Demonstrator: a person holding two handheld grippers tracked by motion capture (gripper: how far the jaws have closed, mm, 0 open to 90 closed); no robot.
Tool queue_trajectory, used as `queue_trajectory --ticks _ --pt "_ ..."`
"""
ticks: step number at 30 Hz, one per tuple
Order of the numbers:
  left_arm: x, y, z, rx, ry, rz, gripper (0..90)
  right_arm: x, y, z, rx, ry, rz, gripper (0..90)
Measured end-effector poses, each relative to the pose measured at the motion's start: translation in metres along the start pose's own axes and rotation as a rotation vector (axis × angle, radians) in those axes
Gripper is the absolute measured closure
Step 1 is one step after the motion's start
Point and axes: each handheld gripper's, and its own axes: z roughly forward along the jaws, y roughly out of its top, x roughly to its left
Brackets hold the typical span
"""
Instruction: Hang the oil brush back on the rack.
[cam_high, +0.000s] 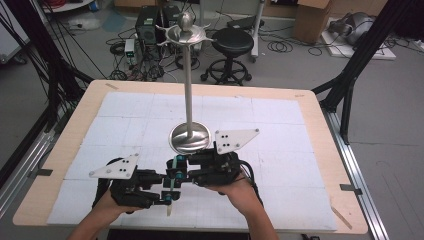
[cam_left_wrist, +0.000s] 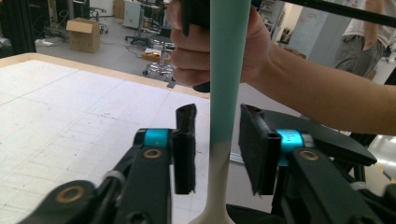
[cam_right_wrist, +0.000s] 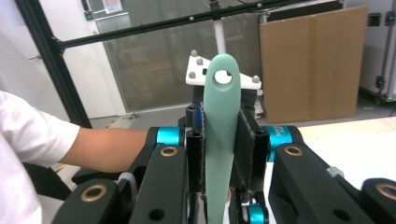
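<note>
Right gripper (cam_right_wrist: 223, 154) clamps the teal utensil (cam_right_wrist: 221, 140) near the desk's (cam_high: 310, 107) front edge; left gripper's (cam_left_wrist: 217, 156) jaws stand released around its handle; hanging on the metal stand (cam_high: 189, 90) remains undone.

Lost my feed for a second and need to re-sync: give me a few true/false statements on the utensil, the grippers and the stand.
1. The right gripper clamps the teal utensil. True.
2. The left gripper presses its pads on the handle. False: the handle passes between its jaws with gaps on both sides.
3. The utensil hangs on the metal stand. False: it is at the table's near edge, between the grippers.
4. The utensil's handle end has a hole. True.
</note>
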Motion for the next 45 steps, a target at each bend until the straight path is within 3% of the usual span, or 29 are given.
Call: queue_trajectory --ticks 6,7,9,11,14,15,16,17,18,20,21,22,28,32,36,38,40,42,45 --pt "-0.002 0.0 0.0 0.002 0.016 0.021 80.7 -0.001 -0.001 -0.001 -0.004 0.011 0.006 75.5" --pt "-0.002 0.0 0.0 0.004 0.052 0.024 80.8 0.0 -0.002 -0.001 -0.01 -0.014 0.016 74.5" --pt "-0.002 0.0 -0.001 0.008 0.076 0.028 80.9 0.0 -0.002 -0.001 -0.014 -0.032 0.024 72.8" --pt "-0.002 0.0 -0.001 0.016 0.128 0.029 80.9 0.002 -0.002 -0.002 -0.04 -0.103 0.035 57.1" --pt "-0.002 0.0 0.0 0.02 0.218 0.024 80.9 0.006 -0.003 -0.004 -0.037 -0.218 0.023 54.3" --pt "-0.002 0.0 0.0 0.019 0.244 0.02 80.9 0.008 -0.003 -0.003 -0.033 -0.282 0.016 54.1" --pt "-0.001 0.0 0.001 0.023 0.271 0.021 80.9 0.008 -0.003 -0.003 -0.033 -0.282 0.016 54.1" --pt "-0.001 0.0 0.001 0.019 0.288 0.021 80.9 0.011 -0.002 -0.001 -0.013 -0.33 0.012 54.8" --pt "-0.002 0.0 0.002 0.017 0.307 0.021 80.9 0.011 -0.002 -0.001 -0.013 -0.33 0.012 54.8" --pt "-0.002 0.0 0.002 0.021 0.34 0.025 80.9 0.014 -0.002 0.003 0.013 -0.399 0.0 58.6" --pt "-0.003 0.0 0.003 0.016 0.357 0.026 80.9 0.014 -0.002 0.003 0.013 -0.399 0.0 58.6" --pt "-0.003 0.0 0.003 0.019 0.375 0.027 80.9 0.016 -0.002 0.006 0.019 -0.434 0.002 62.8" --pt "-0.004 0.0 0.004 0.024 0.424 0.031 80.9 0.02 0.001 0.01 0.032 -0.507 0.002 72.1" --pt "-0.005 0.001 0.004 0.024 0.445 0.037 80.9 0.021 0.002 0.01 0.027 -0.532 0.022 75.1" --pt "-0.005 0.001 0.004 0.025 0.438 0.034 80.7 0.022 0.003 0.011 0.031 -0.528 0.039 78.1" --pt "-0.005 0.001 0.004 0.016 0.428 0.029 79.9 0.023 0.004 0.012 0.034 -0.507 0.042 82.1" --pt "-0.005 0.001 0.003 0.006 0.403 0.021 75.7 0.023 0.005 0.011 0.038 -0.49 0.038 82.5" --pt "-0.004 0.001 0.002 0.015 0.391 0.023 69.7 0.021 0.006 0.009 0.033 -0.444 0.051 82.7" --pt "-0.004 0.001 0.0 0.015 0.364 0.021 67.3 0.019 0.007 0.006 0.026 -0.412 0.047 82.8"
